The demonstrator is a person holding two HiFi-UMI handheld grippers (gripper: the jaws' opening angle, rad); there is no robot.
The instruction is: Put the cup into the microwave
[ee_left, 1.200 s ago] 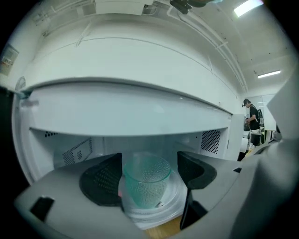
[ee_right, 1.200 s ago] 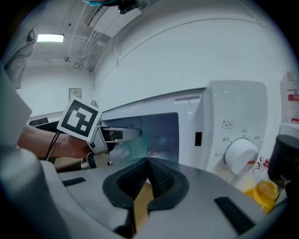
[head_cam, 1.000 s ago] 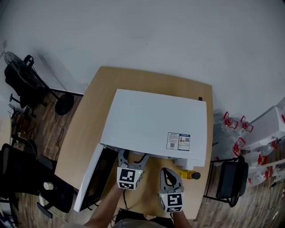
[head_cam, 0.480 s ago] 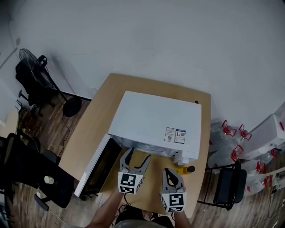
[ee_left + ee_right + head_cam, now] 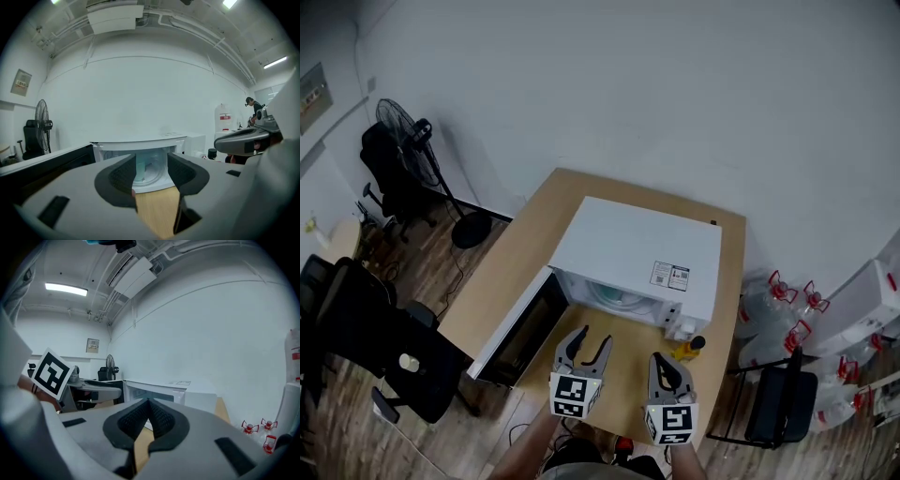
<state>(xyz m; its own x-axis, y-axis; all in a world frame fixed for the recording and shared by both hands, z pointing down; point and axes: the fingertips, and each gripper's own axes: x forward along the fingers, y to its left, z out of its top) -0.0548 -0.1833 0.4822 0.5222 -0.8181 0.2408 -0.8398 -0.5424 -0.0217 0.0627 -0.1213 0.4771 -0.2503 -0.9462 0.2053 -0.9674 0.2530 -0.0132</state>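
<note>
- Grey two-jaw left gripper (image 5: 592,335), with a black-and-white marker cube, is held over the near edge of the desk. Its jaws are released and have just been closing. Nothing is between them; bare wood shows in the gap.
- Grey right gripper (image 5: 664,360), same build, is just beside it toward the desk's near right corner. Its ribbed black pads are clenched together on nothing.
- Light wooden rectangular desk (image 5: 514,272): both grippers point across its near edge toward the oven opening.
- Small yellow bottle with a dark cap (image 5: 686,350) stands upright near the desk's right edge, just in front of the oven's right front corner.
- White box-shaped microwave (image 5: 642,246) takes up the desk's far right part. Its dark-windowed door (image 5: 520,328) is swung fully open toward the left edge.
- Pale teal translucent cup (image 5: 140,165) stands upright inside the microwave cavity, to the left of the centre as the left gripper view shows it. It is well apart from both grippers and lines up with the left gripper's gap.
- Off the desk, left: a black office chair (image 5: 384,347), and further back a black pedestal fan (image 5: 403,122) by the white wall.
- Off the desk, right: clear water jugs with red handles (image 5: 780,298) on the floor.
</note>
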